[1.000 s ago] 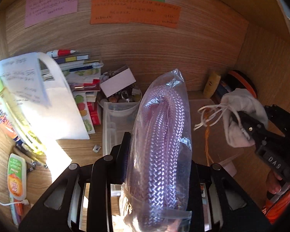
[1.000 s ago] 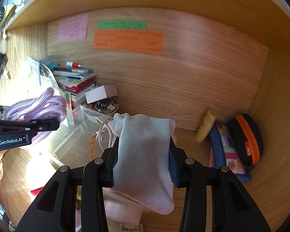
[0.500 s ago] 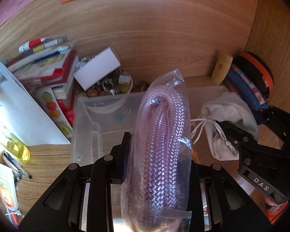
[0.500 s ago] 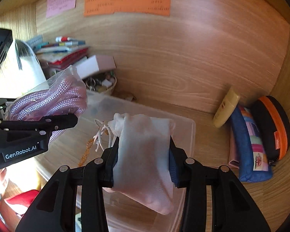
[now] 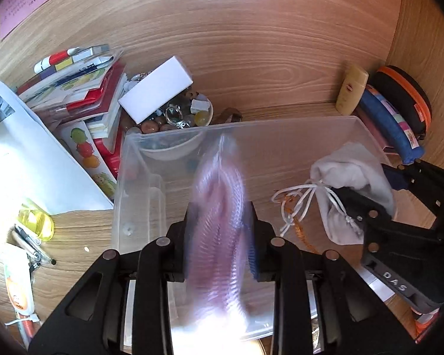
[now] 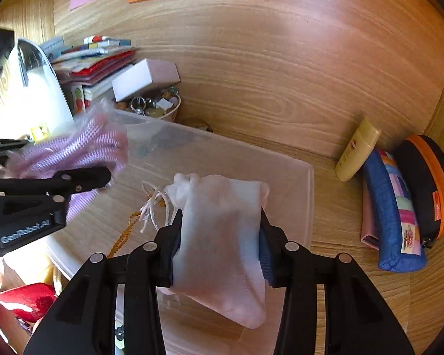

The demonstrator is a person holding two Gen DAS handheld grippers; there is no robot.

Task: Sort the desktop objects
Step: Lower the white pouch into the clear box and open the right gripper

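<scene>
Lowered since a second ago: both hand-held grippers, now over the clear plastic bin (image 5: 367, 136), with more of its inside in view.

Worktop (image 6: 355, 207), wood-grain, walled at back and right.
Clear plastic bin, mid worktop.
Stack of booklets (image 5: 83, 88), back left corner.
Left hand-held gripper (image 5: 220, 236), clamped on bagged pink braided cord (image 5: 219, 207), blurred, above the bin.
Right hand-held gripper (image 6: 219, 236), clamped on white drawstring pouch (image 6: 222, 236), above the bin's right half.
Blue pencil case (image 6: 390, 207) and black-and-orange case (image 6: 429, 177), back right corner.
Bowl of trinkets (image 5: 174, 118), behind the bin.
</scene>
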